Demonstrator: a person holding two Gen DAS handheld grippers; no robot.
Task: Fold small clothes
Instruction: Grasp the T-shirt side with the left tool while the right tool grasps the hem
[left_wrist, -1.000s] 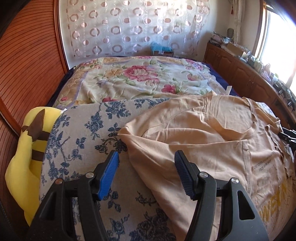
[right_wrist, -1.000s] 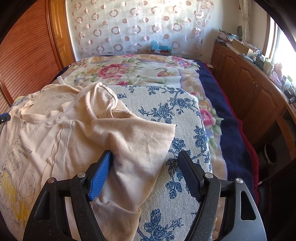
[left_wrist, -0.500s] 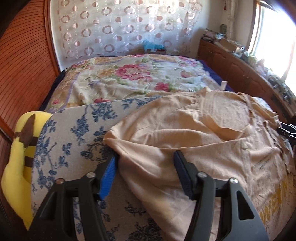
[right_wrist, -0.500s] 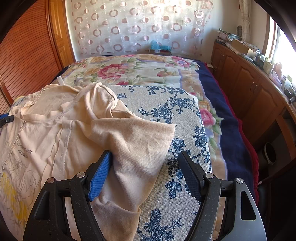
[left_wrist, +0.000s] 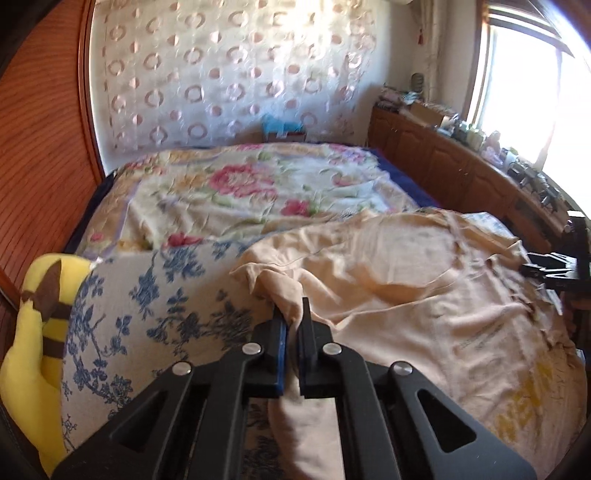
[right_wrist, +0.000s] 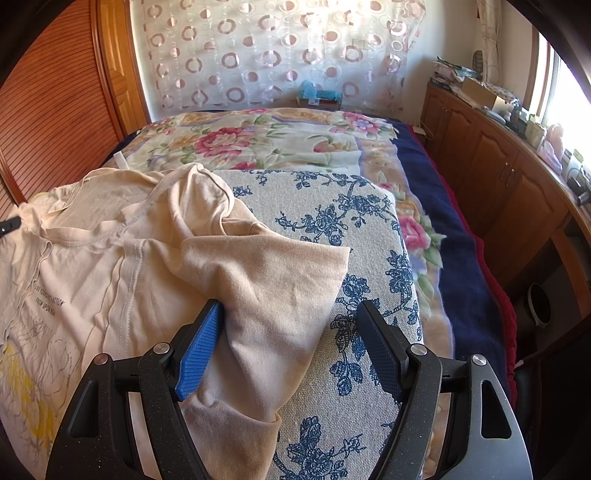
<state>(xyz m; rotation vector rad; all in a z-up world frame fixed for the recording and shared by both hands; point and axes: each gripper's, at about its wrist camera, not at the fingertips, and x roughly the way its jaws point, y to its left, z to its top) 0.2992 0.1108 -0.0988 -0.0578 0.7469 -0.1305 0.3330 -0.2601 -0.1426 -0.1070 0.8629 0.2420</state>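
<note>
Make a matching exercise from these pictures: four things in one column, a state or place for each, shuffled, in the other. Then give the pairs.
Things:
1. left gripper
2. right gripper
3. yellow plush toy
4. beige T-shirt

States or places:
A. jaws wide apart, a sleeve lying between them
B. spread over the blue-flowered cushion
C. shut on a bunch of sleeve fabric
D. at the cushion's left edge, in the left wrist view

Pairs: 1-C, 2-A, 3-D, 4-B

Our left black two-finger gripper with blue pads (left_wrist: 291, 325): jaws clamped together, pinching a bunched fold of beige cotton T-shirt (left_wrist: 406, 295), angled downward. Our right black two-finger gripper with blue pads (right_wrist: 290, 325): jaws spread wide, straddling the shirt's sleeve, angled downward.
</note>
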